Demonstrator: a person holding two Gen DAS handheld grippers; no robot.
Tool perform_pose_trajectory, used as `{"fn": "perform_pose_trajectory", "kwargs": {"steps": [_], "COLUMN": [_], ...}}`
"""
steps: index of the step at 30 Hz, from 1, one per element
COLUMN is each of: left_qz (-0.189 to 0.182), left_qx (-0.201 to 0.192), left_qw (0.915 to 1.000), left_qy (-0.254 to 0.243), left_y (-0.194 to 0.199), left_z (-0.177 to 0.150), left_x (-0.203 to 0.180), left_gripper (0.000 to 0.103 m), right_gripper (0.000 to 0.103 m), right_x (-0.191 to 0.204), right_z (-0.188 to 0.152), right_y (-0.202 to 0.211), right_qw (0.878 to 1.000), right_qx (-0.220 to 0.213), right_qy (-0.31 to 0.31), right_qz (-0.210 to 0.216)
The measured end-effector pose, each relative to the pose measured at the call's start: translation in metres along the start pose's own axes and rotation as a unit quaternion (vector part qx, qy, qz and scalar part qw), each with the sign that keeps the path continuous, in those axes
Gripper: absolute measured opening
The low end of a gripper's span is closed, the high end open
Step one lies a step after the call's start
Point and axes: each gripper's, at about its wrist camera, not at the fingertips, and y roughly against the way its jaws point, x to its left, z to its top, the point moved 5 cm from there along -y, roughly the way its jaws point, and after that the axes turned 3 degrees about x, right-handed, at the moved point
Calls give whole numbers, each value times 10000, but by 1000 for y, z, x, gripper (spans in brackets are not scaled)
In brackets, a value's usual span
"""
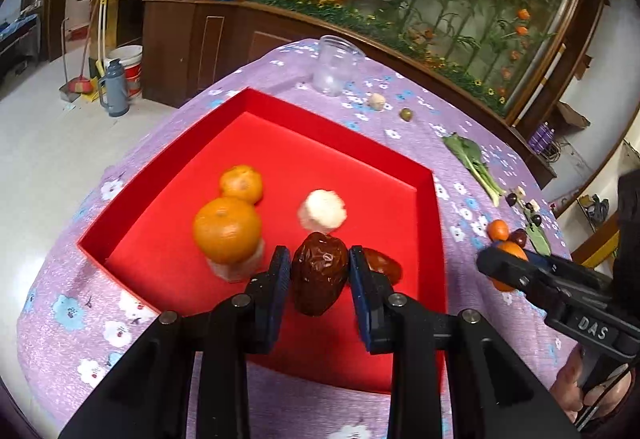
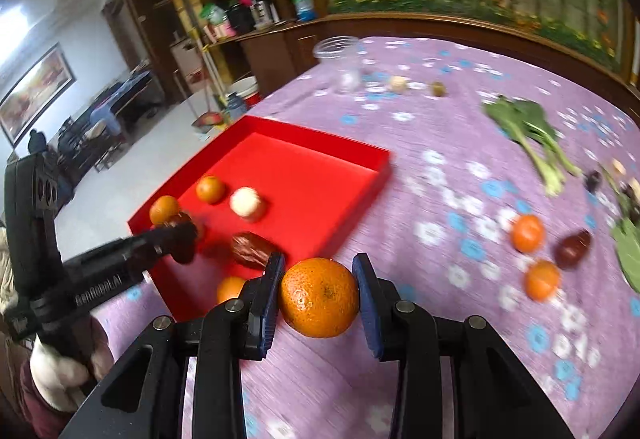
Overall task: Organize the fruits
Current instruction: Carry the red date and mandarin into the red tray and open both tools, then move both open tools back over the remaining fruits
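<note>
Purple flowered cloth covers the counter (image 2: 440,199), where a shallow, smooth red tray (image 1: 434,207) already holds oranges. Over it, the left hand-held gripper (image 1: 320,271) pinches a wrinkled brown date (image 1: 318,271). Just beside the tray, the right hand-held gripper (image 2: 319,297) clamps a dimpled round orange (image 2: 319,297). Next, probably, each fruit gets released into the tray.

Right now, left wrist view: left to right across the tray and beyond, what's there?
Big orange → white ball → date in left gripper → tray's right wall → loose orange → right gripper.
</note>
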Motion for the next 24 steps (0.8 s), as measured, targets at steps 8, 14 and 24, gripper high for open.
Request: {"fn": "perform_pose_trajectory", "kwargs": {"steps": [8,14,24], "left_qz": [-59,-108,-74], "left_qx": [51,3,-143], "left_qw": [10000,9999,9999], "left_qy": [32,13,36], "left_y": [0,7,22], "left_z": [-2,2,6], "left_x": [9,9,-1], "left_gripper": [29,42,58], "right_gripper": [39,40,49], "right_x": [27,30,24], "right_z": [26,31,30], "right_y": [-57,-83,-53], "right_qw": [9996,9988,9996], "right_qx": [283,469,192], "right_qy": [68,-71,-159], "right_qz": [51,126,147]}}
